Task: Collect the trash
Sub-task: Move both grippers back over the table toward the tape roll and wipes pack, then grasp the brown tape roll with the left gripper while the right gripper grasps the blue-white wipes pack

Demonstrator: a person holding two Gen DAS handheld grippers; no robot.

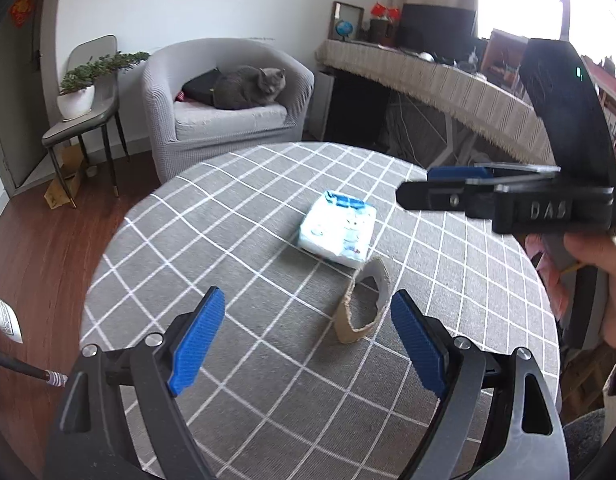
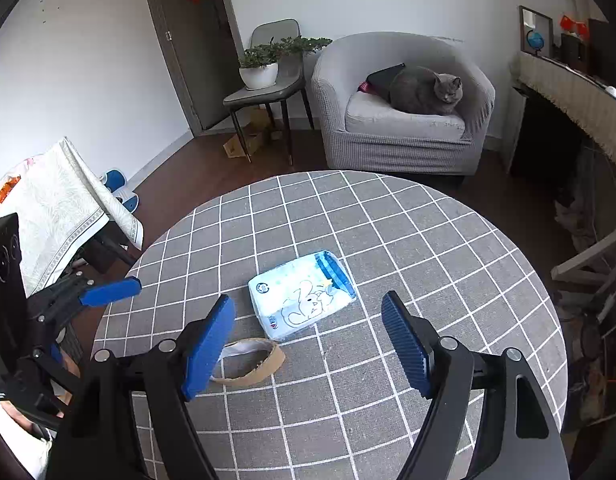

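on the left we hold the left gripper (image 1: 304,344) above the near part of the round table (image 1: 212,420) with the grey checked cloth. its jaws stand wide open and nothing is between the blue pads (image 1: 196,348); they touch nothing. we think it points at the torn cardboard ring (image 1: 362,306), which stands on its edge just in front of the right pad, because this looks like the trash to collect. the wide opening fits such a broad, soft ring.

a little further, near the middle of the table, lies the blue tissue pack (image 1: 338,232), flat, just beside the ring but, as far as we can tell, not touching it.

on the right we hold the right gripper (image 2: 308,342) over the same table, also wide open and empty. in its own view the tissue pack (image 2: 302,294) is between the pads' lines but beyond them, and the ring (image 2: 252,364) is partly hidden behind its left pad. no bin is visible.
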